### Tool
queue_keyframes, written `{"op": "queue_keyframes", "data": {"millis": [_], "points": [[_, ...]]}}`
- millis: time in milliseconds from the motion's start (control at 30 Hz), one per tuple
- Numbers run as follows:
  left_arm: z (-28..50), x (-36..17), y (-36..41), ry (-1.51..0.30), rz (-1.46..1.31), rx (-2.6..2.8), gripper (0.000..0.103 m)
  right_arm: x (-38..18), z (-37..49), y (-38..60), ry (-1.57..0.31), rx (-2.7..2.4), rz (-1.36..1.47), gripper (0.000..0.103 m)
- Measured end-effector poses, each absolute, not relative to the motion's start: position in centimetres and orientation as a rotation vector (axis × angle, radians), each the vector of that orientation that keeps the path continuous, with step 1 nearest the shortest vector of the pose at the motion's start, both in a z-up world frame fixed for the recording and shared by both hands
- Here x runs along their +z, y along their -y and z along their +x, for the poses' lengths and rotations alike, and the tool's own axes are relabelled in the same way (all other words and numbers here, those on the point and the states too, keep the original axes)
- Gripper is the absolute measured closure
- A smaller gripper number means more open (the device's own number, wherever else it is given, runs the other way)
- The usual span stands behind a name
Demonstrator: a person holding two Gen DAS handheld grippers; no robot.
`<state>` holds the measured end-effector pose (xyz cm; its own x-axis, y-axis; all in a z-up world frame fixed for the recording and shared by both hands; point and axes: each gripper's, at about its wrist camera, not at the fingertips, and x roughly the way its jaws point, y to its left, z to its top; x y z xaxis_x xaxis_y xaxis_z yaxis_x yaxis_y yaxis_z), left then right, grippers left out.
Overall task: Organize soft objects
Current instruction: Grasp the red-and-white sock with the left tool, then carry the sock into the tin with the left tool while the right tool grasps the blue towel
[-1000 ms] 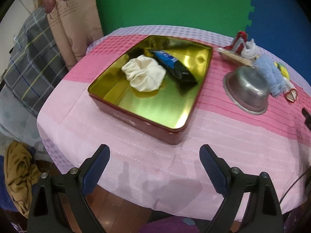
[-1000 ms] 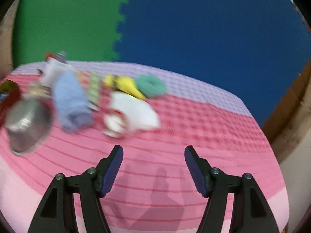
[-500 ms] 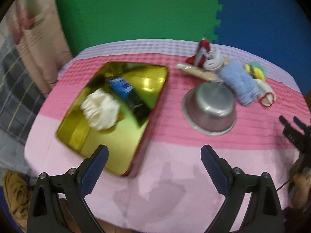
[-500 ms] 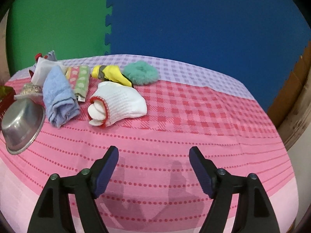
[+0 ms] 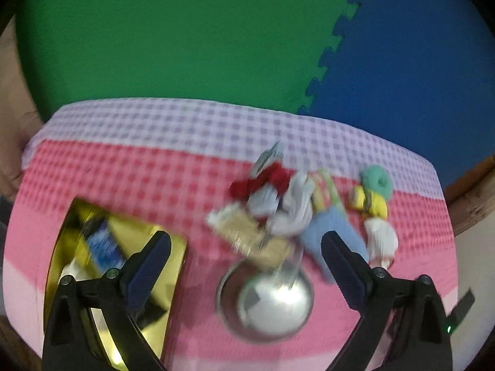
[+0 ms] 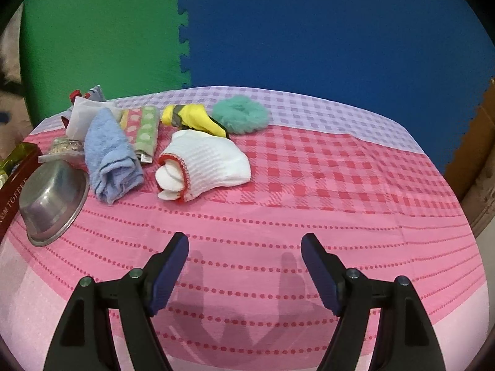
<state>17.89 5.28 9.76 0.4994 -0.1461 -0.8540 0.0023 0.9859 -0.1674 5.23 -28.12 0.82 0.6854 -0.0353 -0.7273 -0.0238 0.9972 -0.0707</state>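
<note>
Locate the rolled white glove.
In the right wrist view, the white glove lies left of centre on the tablecloth, between the blue towel and the yellow cloth.

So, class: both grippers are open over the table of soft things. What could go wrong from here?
1. The white sock bundle is loosely rolled, so a grab by the right gripper may unroll it.
2. The blue towel seems to touch the steel bowl; lifting it might shift the bowl.

Motion blur smears the left wrist view; the gold tin [image 6: 18, 167] is cut off at the right wrist view's edge.
</note>
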Motion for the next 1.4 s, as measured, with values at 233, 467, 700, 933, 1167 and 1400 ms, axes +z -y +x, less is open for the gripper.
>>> {"op": "queue_keyframes", "data": {"millis": [233,467,700,933,1167,1400], "points": [[25.6,6.7,-4.0,-1.126,-0.073,-0.023,0.007,1.0,5.1,28.3,-0.810,0.018,-0.055,0.026],[28.0,4.2,-3.8,-1.146,0.010,0.018,0.008,1.0,5.0,28.2,-0.812,0.039,-0.041,0.026],[28.8,2.0,-3.9,-1.175,-0.042,-0.058,0.098,0.9,5.2,28.2,-0.816,0.048,-0.028,0.026],[27.2,3.6,-5.4,-1.096,-0.182,-0.084,0.097,1.0,5.1,28.4,-0.813,0.051,-0.015,0.026],[23.8,8.4,-7.4,-0.986,-0.255,-0.082,0.096,0.9,5.1,28.5,-0.814,0.047,-0.008,0.026],[20.1,10.5,-8.5,-0.960,-0.283,-0.077,0.096,1.0,5.1,28.4,-0.813,0.041,-0.004,0.025]]}}
